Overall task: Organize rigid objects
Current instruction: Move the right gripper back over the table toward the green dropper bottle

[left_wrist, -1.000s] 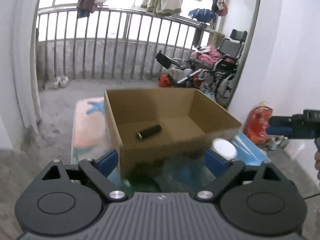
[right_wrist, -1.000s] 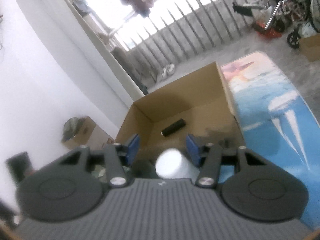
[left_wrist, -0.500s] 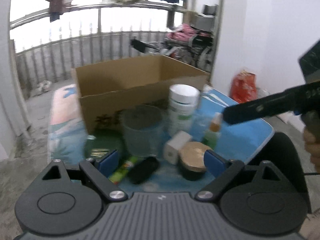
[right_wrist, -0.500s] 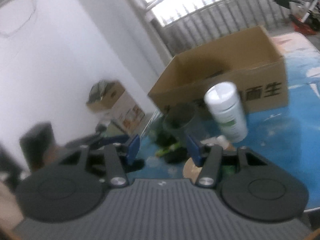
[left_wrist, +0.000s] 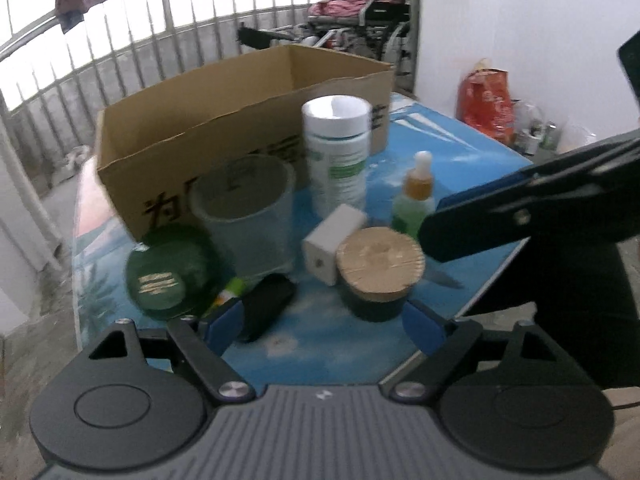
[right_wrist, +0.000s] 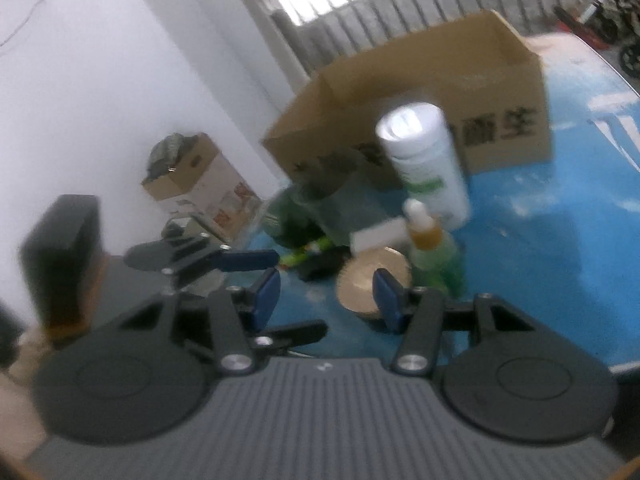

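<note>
Standing at the selection step, by the look of it: both tools empty, the clutter not yet boxed. Filling the upper centre of the left wrist view, a blue table (left_wrist: 460,148) carrying an open cardboard box (left_wrist: 224,136) toward the back. Grouped in front of the box, mid-frame: a white bottle (left_wrist: 338,152) upright, a clear cup (left_wrist: 244,216) to its left, a green round tin (left_wrist: 170,274) lower left, a cork-lidded jar (left_wrist: 378,268) at centre right. Smaller still: a white block (left_wrist: 330,240) touching the jar, a dropper bottle (left_wrist: 416,196) just behind, a black oblong case (left_wrist: 266,306) near the lower left blue finger.

Left hand-held gripper (left_wrist: 322,326): jaws wide, nothing between, hovering short of the jar and case. Right hand-held gripper (right_wrist: 326,300): jaws also spread, empty, aimed at the jar from the right of the frame.

Next move, as a judgement: picking one item, likely the jar or case nearest the fingers, straddling it squarely, closing, then lifting over the box wall without knocking the tall bottle.
</note>
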